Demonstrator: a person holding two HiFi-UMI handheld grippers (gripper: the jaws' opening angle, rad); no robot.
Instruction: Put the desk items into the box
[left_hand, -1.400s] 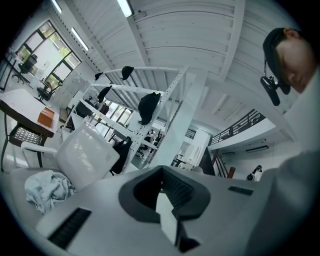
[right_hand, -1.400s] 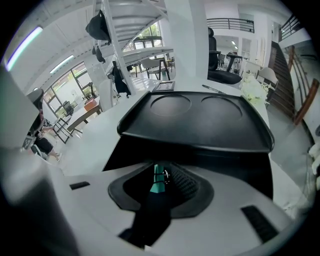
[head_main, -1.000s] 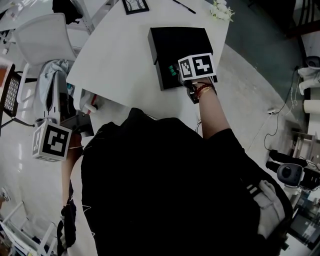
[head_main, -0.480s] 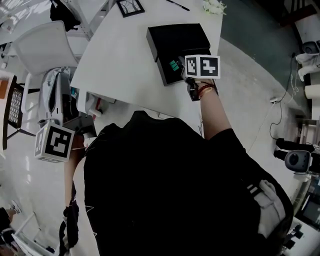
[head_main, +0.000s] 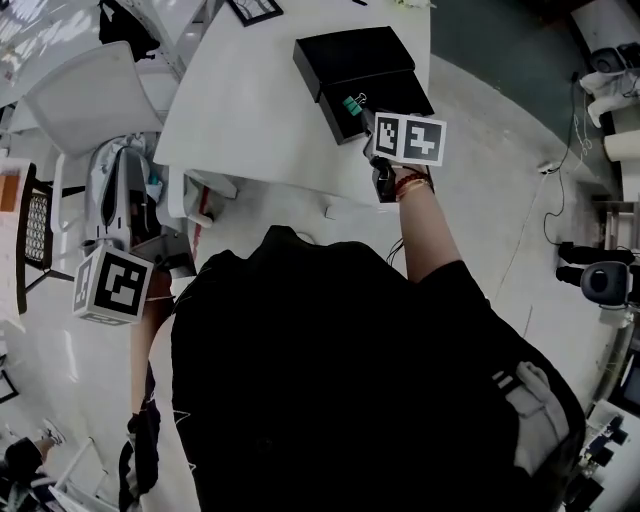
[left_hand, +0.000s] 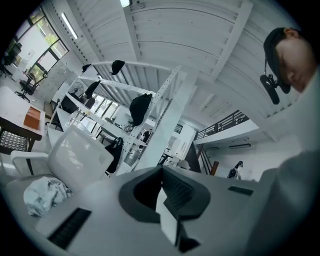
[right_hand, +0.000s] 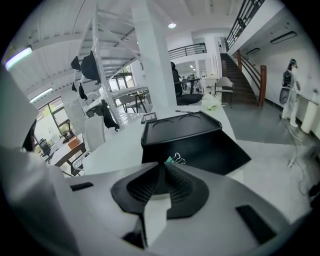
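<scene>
A black box (head_main: 395, 95) stands open on the white table (head_main: 250, 110), and green binder clips (head_main: 350, 104) lie inside it. My right gripper (head_main: 368, 120) hovers over the box's near edge, angled down at it. In the right gripper view its jaws (right_hand: 164, 165) have just been closing; their tips meet with nothing between them. A green clip (right_hand: 171, 159) lies in the box (right_hand: 210, 152) just past the tips. My left gripper (left_hand: 162, 169) is shut and empty. It is held low at my left side, off the table, where its marker cube (head_main: 112, 286) shows.
A white chair (head_main: 85, 95) stands left of the table, with a crumpled cloth (left_hand: 47, 192) on a seat beside it. A framed picture (head_main: 252, 8) and white flowers (right_hand: 210, 102) sit at the table's far end. Cables trail across the floor (head_main: 560, 200) on the right.
My right gripper has lifted and drawn back from inside the box toward its near edge. The green clips stay in the box. The left gripper has shifted only slightly.
</scene>
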